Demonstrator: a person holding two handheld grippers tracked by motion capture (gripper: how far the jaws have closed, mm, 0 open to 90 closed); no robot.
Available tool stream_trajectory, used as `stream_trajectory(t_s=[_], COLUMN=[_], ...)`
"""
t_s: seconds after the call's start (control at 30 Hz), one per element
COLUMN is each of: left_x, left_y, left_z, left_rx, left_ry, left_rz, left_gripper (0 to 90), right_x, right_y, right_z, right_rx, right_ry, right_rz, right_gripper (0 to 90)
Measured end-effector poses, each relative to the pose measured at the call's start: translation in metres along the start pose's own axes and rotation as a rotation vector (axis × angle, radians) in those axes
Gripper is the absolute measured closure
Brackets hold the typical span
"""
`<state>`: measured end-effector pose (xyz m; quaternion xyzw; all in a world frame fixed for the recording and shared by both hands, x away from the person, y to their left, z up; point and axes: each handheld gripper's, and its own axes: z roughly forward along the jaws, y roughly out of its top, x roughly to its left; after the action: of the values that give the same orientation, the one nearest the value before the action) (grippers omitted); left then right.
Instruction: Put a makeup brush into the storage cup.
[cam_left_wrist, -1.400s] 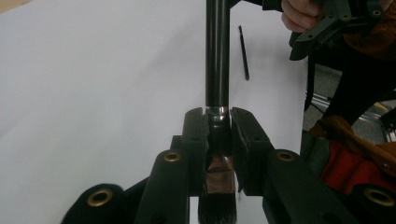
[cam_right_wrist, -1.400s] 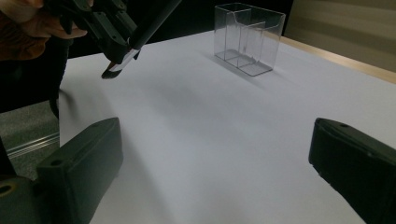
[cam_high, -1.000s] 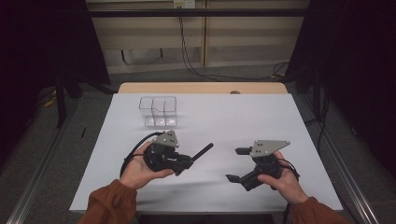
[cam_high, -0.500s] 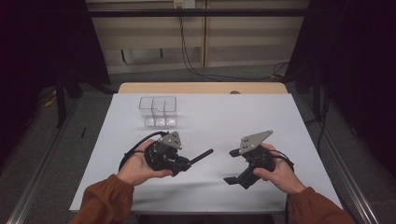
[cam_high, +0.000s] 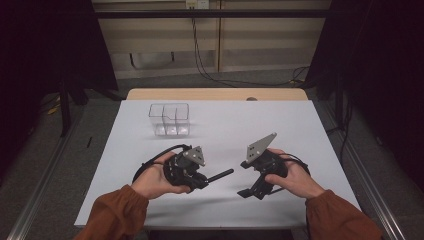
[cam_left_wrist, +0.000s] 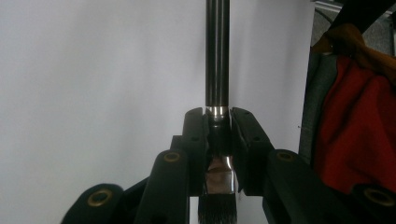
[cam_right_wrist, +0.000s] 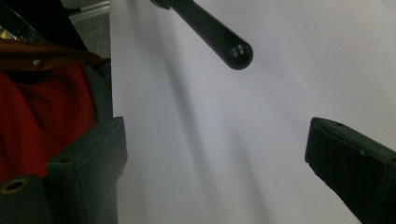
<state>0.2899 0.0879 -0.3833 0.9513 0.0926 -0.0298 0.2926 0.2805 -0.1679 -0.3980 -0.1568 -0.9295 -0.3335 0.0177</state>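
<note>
Compared with a second ago, my right tongs (cam_high: 257, 184) sit closer to the middle of the white-covered bench (cam_high: 300, 125) and are tipped more steeply, their grey plate raised toward the far side; my left tongs (cam_high: 202, 179) lie where they were. The slim brush with a black rod handle, silver ferrule and dark bristles (cam_left_wrist: 217, 65) is partly hidden: in the left gripper view its bristles are cut off by the bottom edge, and in the high view just the handle end pokes out toward my right hand (cam_high: 292, 175). My left tongs are pinched on the brush at its ferrule, holding it level just above the bench. My right tongs stand spread wide with nothing between them, the handle's rounded tip just ahead of them. A clear plastic divided box (cam_high: 169, 119) stands well apart, farther back.
</note>
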Motion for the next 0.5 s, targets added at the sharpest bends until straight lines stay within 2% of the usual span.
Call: stream_trajectory(t_s=[0.1, 0.2, 0.37, 0.5], left_x=[0.000, 0.001, 0.001, 0.001], left_y=[0.001, 0.002, 0.004, 0.006], left_z=[0.000, 0.001, 0.004, 0.006], left_rx=[0.022, 0.023, 0.053, 0.077], left_ry=[0.004, 0.002, 0.000, -0.001], left_rz=[0.017, 0.016, 0.025, 0.038], left_gripper=[76.5, 76.5, 76.6, 76.6], right_x=[-0.001, -0.001, -0.004, -0.004], right_y=[0.004, 0.007, 0.013, 0.018], right_z=[0.001, 0.003, 0.006, 0.008], right_rx=[0.037, 0.062, 0.104, 0.127], right_ry=[0.001, -0.033, -0.008, -0.020], right_rz=[-0.026, -0.061, -0.069, -0.088], right_gripper=[5.8, 7.1, 6.5, 7.1])
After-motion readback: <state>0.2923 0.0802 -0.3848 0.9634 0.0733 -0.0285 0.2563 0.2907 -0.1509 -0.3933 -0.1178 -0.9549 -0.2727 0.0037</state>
